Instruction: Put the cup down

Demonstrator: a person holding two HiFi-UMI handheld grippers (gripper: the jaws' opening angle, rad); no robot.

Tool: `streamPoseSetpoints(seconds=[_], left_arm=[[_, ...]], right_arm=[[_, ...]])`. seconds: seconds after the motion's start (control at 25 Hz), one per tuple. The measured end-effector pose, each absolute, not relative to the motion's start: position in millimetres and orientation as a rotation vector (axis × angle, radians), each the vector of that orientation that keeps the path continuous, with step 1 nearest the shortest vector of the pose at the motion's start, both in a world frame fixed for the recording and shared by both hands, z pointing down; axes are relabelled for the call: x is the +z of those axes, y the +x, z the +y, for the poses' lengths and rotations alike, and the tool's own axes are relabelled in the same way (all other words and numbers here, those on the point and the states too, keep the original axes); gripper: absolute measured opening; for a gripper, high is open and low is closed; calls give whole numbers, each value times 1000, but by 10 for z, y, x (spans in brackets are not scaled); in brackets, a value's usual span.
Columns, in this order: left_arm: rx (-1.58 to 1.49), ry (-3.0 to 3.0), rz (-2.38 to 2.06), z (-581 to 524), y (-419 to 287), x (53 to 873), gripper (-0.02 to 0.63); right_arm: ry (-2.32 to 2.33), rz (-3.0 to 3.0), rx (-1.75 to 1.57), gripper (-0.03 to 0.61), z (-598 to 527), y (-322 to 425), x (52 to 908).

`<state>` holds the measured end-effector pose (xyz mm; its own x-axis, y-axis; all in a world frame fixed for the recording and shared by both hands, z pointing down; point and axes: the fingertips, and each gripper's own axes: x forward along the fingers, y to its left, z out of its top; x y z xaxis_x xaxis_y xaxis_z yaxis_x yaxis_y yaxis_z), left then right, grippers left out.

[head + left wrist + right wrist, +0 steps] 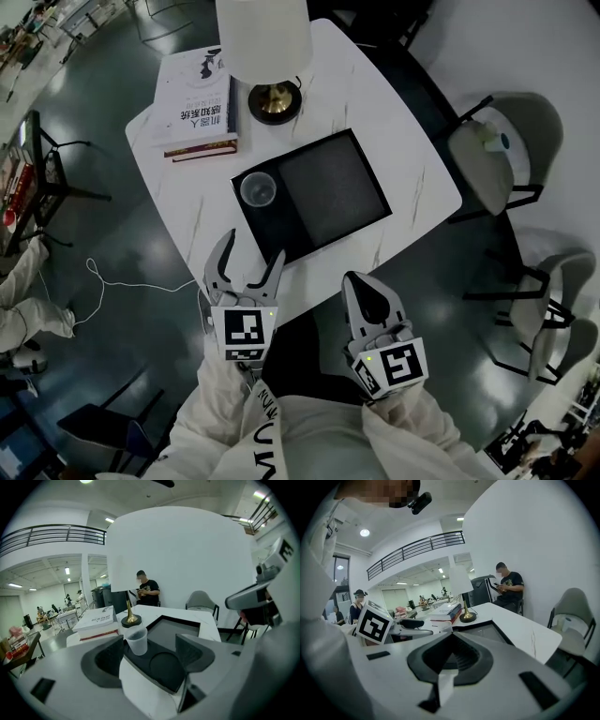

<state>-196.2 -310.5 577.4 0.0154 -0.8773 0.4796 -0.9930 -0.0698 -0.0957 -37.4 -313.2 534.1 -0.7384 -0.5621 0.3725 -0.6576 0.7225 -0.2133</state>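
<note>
The left gripper (253, 247) has its jaws wide apart and empty. Beside it, the right gripper (362, 287) has its jaws closed together. Beyond them, on the white worktop (417, 178), the cup (258, 189) stands upright in the left corner of the black tray (330, 192), touched by neither gripper.

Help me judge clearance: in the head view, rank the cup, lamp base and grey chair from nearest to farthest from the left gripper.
1. Cup, on the tray, just ahead of the left gripper.
2. Lamp base, farther back on the table.
3. Grey chair, off the table's right side.
</note>
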Motion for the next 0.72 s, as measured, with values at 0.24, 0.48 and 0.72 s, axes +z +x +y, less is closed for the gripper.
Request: streamPoseSetpoints(seconds=[0.24,0.48,0.72], left_arm=[[585,2055,-2033,-2583,-1821,5349,336],[479,2090,-2106,-1873,-1564,4935,334],[481,2147,-2078,-1211,-1177,4707,333]], right_arm=[[978,-2688,445,5,-2604,-106,5142],[1005,-2724,418,5,-1926,228,4889],[1043,-2781,406,5,-1324,504,4606]])
